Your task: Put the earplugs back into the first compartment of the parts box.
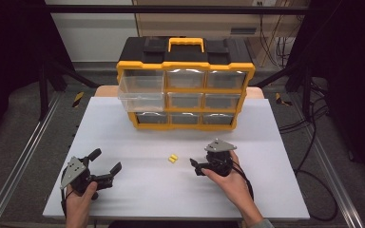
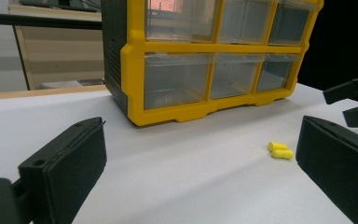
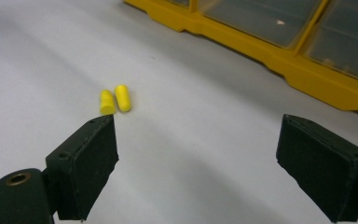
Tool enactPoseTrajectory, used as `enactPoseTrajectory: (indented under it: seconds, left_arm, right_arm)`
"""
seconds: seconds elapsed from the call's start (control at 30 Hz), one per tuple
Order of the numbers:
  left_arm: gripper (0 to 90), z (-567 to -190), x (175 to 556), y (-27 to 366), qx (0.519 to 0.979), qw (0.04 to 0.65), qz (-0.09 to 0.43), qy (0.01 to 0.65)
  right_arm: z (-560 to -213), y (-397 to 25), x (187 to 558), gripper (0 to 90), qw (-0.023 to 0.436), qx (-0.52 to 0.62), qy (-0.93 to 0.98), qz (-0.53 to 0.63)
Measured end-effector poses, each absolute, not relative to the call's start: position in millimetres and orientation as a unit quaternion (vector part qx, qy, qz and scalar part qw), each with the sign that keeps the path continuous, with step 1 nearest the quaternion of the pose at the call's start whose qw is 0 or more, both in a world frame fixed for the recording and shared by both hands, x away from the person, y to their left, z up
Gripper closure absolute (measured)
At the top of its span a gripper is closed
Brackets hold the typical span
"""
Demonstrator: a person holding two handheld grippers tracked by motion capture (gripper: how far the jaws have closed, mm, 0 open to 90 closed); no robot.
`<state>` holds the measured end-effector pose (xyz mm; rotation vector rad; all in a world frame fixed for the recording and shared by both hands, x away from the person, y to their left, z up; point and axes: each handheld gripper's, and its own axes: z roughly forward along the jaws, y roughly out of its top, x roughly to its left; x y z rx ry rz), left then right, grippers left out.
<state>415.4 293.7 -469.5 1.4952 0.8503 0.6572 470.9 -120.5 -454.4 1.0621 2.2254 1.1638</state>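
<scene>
Even overhead light, soft shadows, dim surroundings, near jaws slightly blurred

Left gripper [image 1: 105, 166] rests low, jaws wide apart; right gripper [image 1: 196, 166] likewise gapes.

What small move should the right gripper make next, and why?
Probably ease the right gripper left and forward to straddle the two small yellow foam earplugs: its fingers stand open and empty, with the pair just beyond the left one.
</scene>
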Motion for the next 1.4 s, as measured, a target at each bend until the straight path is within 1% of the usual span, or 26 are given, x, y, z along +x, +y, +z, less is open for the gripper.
enactPoseTrajectory:
  seconds: [0.07,0.2,0.33,0.4,0.57,0.63,0.8,0.9,1.07,1.17,1.4]
  left_arm:
    - [1.4,-469,416,293,0.646,0.607,0.283,0.368]
    - [1.4,-470,417,292,0.648,0.607,0.280,0.365]
    - [1.4,-470,418,290,0.651,0.606,0.277,0.363]
    - [1.4,-469,418,289,0.651,0.607,0.277,0.361]
    - [1.4,-470,418,288,0.657,0.604,0.276,0.358]
    - [1.5,-469,418,288,0.655,0.605,0.275,0.358]
    - [1.5,-470,419,288,0.659,0.602,0.275,0.358]
    - [1.6,-470,419,288,0.656,0.604,0.275,0.359]
    - [1.6,-470,419,288,0.656,0.604,0.274,0.360]
    - [1.6,-469,418,288,0.657,0.604,0.275,0.358]
    - [1.6,-470,420,286,0.660,0.601,0.273,0.358]
  right_arm:
    - [-454,-112,475,14.3,0.199,0.378,0.805,0.411]
    - [-452,-98,482,14.2,0.181,0.375,0.814,0.406]
    - [-451,-86,485,20.7,0.173,0.366,0.823,0.399]
    - [-452,-81,487,29.2,0.163,0.363,0.828,0.395]
    - [-454,-70,491,45.9,0.145,0.371,0.827,0.396]
    - [-456,-65,493,54.1,0.137,0.366,0.830,0.398]
    - [-461,-57,499,66.6,0.125,0.364,0.834,0.396]
    - [-464,-53,502,71.7,0.118,0.360,0.835,0.399]
    - [-471,-48,506,76.6,0.111,0.357,0.841,0.390]
    - [-474,-47,509,79.0,0.116,0.361,0.840,0.388]
    - [-478,-50,516,79.2,0.102,0.369,0.836,0.392]
